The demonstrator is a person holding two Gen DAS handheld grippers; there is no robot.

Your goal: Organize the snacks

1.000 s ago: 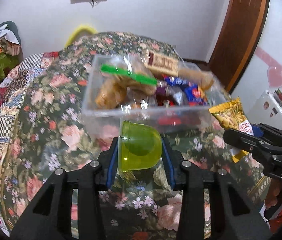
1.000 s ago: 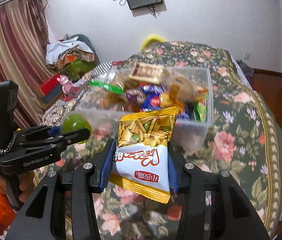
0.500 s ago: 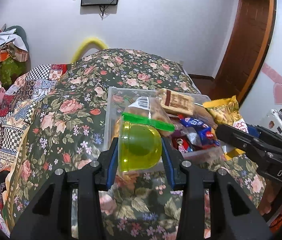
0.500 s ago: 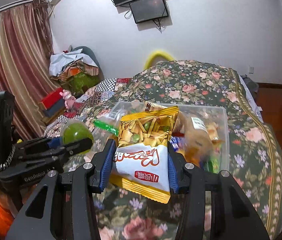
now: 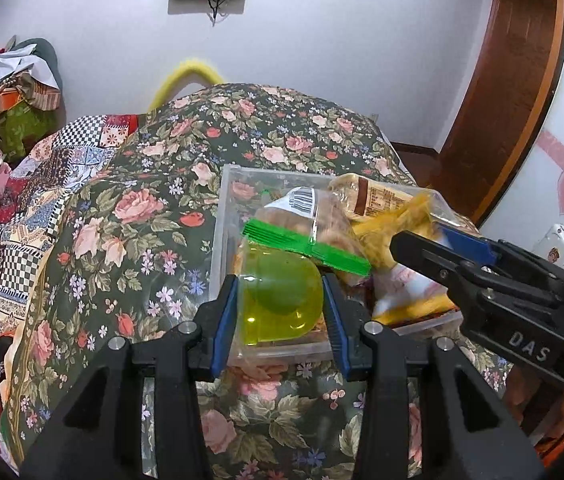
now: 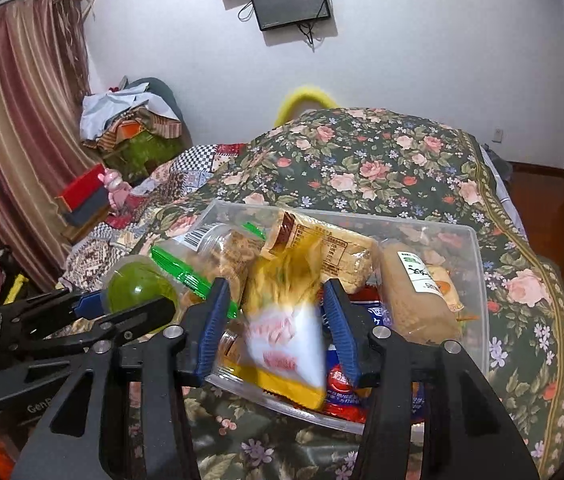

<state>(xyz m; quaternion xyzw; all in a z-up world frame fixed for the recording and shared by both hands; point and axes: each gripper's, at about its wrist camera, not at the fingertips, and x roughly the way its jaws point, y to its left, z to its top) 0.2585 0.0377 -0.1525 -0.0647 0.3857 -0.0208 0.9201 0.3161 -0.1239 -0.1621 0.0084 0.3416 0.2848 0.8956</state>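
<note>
Snacks: several packets lie heaped inside the clear plastic storage box [image 5: 221, 248], which stands on the bed with the dark floral bedspread [image 5: 129, 216].
Left gripper [image 5: 280, 300]: its blue-padded jaws pinch a translucent green dome-shaped jelly cup [image 5: 279, 298], held over the near left corner of the box.
Right gripper [image 6: 277, 328]: the yellow and white crinkly snack bag [image 6: 282, 320] sits between its jaws, but the bag is blurred and the gaps beside it look wider, so I cannot tell if it is held or already let go.
Change: one second ago both grippers stood in front of the box, lower than its rim; now both are above it, and the bag, sharp before, is smeared and tilted.
Meaning: I judge the bag is being dropped among the other snacks, and the cup should follow next.
Left wrist view only: the cup touches the green zip strip of a clear bag of brown biscuits [image 5: 310, 248], and a brown wooden door frame [image 5: 502, 92] is behind the box.
Right wrist view only: a long beige wrapped bar [image 6: 414, 292] at the right side of the box, red and blue packets under the bag, and striped pink curtains [image 6: 13, 128] far left of the box.
</note>
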